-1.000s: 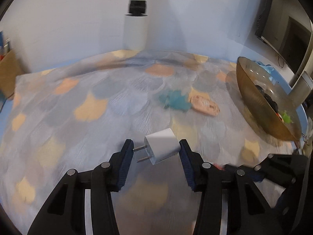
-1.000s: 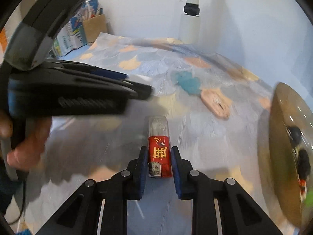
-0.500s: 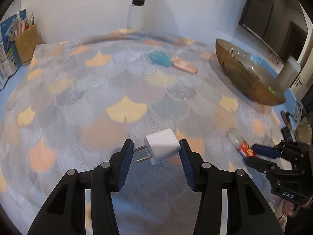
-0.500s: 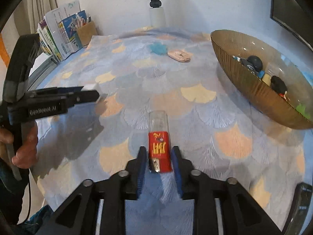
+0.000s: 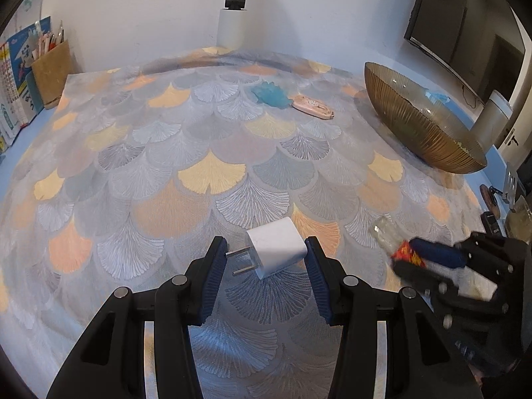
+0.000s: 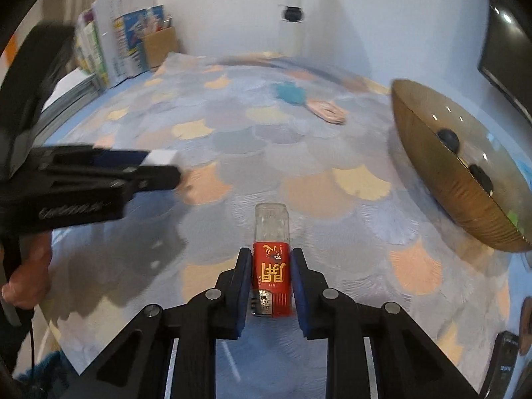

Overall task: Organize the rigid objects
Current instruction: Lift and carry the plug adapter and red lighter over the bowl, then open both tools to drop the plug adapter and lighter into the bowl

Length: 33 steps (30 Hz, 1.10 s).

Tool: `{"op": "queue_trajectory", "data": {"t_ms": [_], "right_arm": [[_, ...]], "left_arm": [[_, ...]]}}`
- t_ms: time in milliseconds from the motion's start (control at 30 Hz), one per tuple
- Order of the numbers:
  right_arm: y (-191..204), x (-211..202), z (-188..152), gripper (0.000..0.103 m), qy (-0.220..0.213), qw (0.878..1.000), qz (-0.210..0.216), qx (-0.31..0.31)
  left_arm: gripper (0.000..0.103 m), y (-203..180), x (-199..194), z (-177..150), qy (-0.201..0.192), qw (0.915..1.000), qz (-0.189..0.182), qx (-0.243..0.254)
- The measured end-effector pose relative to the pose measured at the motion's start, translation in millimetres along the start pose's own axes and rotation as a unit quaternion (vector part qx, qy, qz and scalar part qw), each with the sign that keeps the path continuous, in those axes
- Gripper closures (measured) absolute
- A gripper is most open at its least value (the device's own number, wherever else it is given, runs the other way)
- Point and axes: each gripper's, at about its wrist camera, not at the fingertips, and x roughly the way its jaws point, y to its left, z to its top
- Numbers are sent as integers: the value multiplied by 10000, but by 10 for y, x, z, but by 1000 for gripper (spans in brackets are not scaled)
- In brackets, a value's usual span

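Observation:
My left gripper [image 5: 266, 259] is shut on a white plug charger [image 5: 276, 247], prongs against the left finger, held above the patterned cloth. My right gripper [image 6: 270, 266] is shut on a red lighter [image 6: 272, 266] with a clear end pointing forward. The lighter also shows in the left wrist view [image 5: 397, 244], at the lower right. The left gripper shows blurred at the left of the right wrist view [image 6: 159, 169]. A gold ribbed bowl [image 5: 419, 126] stands at the right with dark objects inside [image 6: 449, 138].
A teal toy [image 5: 271, 96] and a pink flat object [image 5: 312, 107] lie on the cloth at the back. A cardboard holder with books [image 5: 50, 73] stands at the far left. A white post [image 5: 232, 23] stands at the back. A dark screen [image 5: 465, 36] hangs at the right.
Both grippers have pulled back and up from the far part of the table with their objects still held. The bowl and toys now lie farther away.

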Motion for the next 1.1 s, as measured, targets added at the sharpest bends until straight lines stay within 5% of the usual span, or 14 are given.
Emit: {"op": "queue_trajectory", "data": {"t_ms": [133, 333, 467, 700, 867, 1100], "right_arm": [[97, -83, -75, 81, 47, 9991, 415, 10], [-97, -328, -56, 81, -176, 9981, 492, 320], [-489, -616, 67, 81, -518, 9957, 292, 708], [-1412, -1070, 345, 81, -1059, 9825, -501, 1449], [-1971, -1134, 484, 80, -1092, 9695, -822, 2036], [-2263, -886, 577, 81, -835, 9627, -784, 2453]], "left_arm": [[58, -45, -12, 30, -19, 10000, 11, 5], [58, -296, -73, 207, -189, 9996, -67, 209], [58, -584, -146, 426, -376, 9982, -126, 460], [58, -1118, -229, 1096, -788, 9904, -767, 843], [58, -1560, -39, 1491, -899, 9843, -859, 1254], [58, -1945, 444, 1570, -574, 9820, -1036, 1474]]}}
